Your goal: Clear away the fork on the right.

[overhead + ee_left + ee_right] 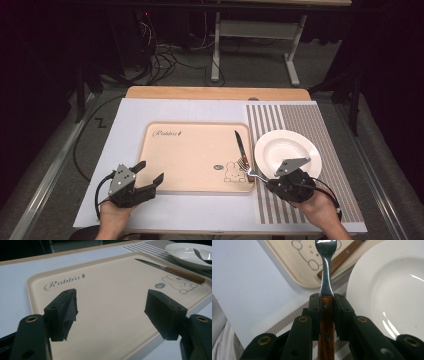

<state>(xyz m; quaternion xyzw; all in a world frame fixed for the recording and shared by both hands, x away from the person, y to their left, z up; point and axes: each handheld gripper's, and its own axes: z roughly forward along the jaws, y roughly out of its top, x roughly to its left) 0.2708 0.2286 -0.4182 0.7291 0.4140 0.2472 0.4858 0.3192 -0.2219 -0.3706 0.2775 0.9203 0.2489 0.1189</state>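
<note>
Our right claw clamps the wooden-handled steel fork near the counter's front right; our left claw gapes empty.

Tray: beige, "Rabbit" in dark script at one corner, outlined rabbit drawing with a small dark speech bubble at the opposite one. Plate: plain glossy white. Placemat: grey-brown and white stripes, wide at the tray side, fine weave on the rest. Knife: steel blade, reddish-brown wood handle. Fork: shiny steel head, same brown wood handle with dark rivets. Both grippers black, brass-coloured pivot pins; right gripper has a grey plate on top. Tabletop: pale white sheet, tan wood edge at the far side.
</note>
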